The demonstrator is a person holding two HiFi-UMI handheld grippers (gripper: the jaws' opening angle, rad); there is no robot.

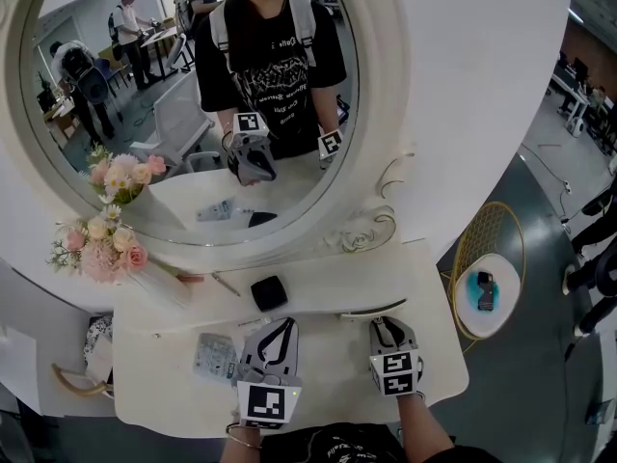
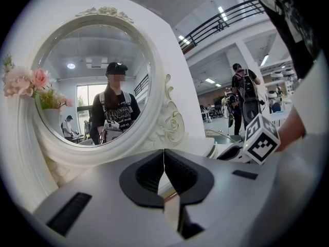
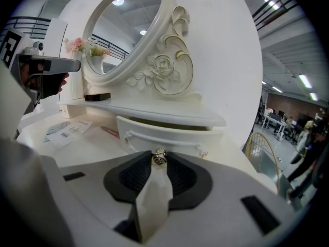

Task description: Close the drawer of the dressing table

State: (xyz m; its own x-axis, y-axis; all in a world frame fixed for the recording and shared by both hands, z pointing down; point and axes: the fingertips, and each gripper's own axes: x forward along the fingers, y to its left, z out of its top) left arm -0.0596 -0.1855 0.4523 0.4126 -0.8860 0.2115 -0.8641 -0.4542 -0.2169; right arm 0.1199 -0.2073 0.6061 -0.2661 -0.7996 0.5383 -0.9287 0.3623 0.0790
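The white dressing table's drawer [image 3: 169, 135] stands pulled out a little under the shelf; its curved front [image 1: 371, 309] shows in the head view. My right gripper [image 3: 160, 158] is at the middle of the drawer front, its fingertips shut on the small metal knob [image 3: 160, 157]. In the head view the right gripper [image 1: 384, 322] touches the drawer's front edge. My left gripper [image 1: 287, 323] hovers over the tabletop left of it, shut with nothing in it; the left gripper view shows the left gripper [image 2: 164, 156] with its tips together.
A big oval mirror [image 1: 193, 95] stands behind the shelf. On the table lie a black compact [image 1: 268, 292], a leaflet [image 1: 214, 355] and a pen [image 1: 227, 284]. Pink flowers [image 1: 101, 249] stand at the left. A gold wire side table [image 1: 492, 258] is on the right.
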